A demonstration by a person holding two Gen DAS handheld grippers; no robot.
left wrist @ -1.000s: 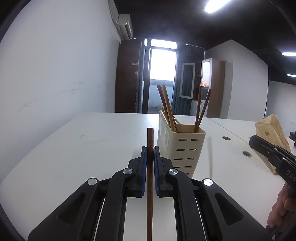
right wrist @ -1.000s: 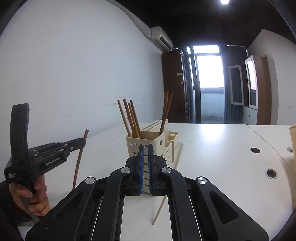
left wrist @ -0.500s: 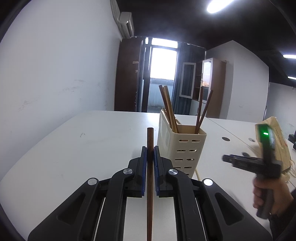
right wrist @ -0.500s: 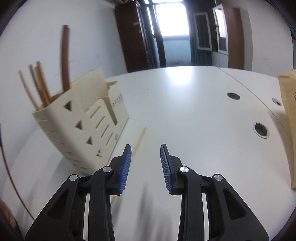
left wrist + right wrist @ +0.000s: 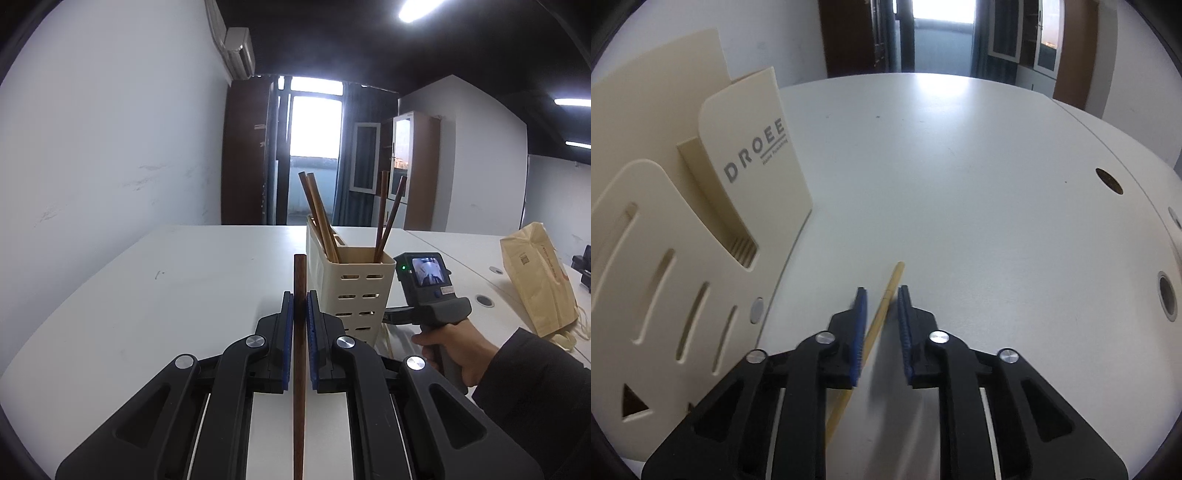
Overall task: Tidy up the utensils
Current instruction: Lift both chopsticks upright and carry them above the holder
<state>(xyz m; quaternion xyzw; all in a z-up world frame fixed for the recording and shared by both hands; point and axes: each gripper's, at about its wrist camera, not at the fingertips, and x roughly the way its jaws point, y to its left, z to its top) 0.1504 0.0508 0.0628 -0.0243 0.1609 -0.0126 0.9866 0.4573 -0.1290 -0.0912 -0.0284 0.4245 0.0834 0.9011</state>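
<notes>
Chopsticks: a dark one [image 5: 299, 332] is clamped between the pads of the left gripper [image 5: 299, 306]; a pale one [image 5: 882, 314] lies flat on the white tabletop [image 5: 960, 177] beside the cream holder [image 5: 665, 229], between the closing, not yet touching jaws of the right gripper [image 5: 882, 295]. More chopsticks [image 5: 319, 218] stand in the holder.

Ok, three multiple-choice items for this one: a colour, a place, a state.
1. The holder is: A cream; B blue; C black.
2. The pale chopstick lies: A in the holder; B on the table; C on the floor.
3. The left gripper is: A open; B shut and empty; C shut on a dark chopstick.

A: its slotted walls are cream. B: it lies flat on the table beside the holder. C: the pads clamp the dark chopstick.
</notes>
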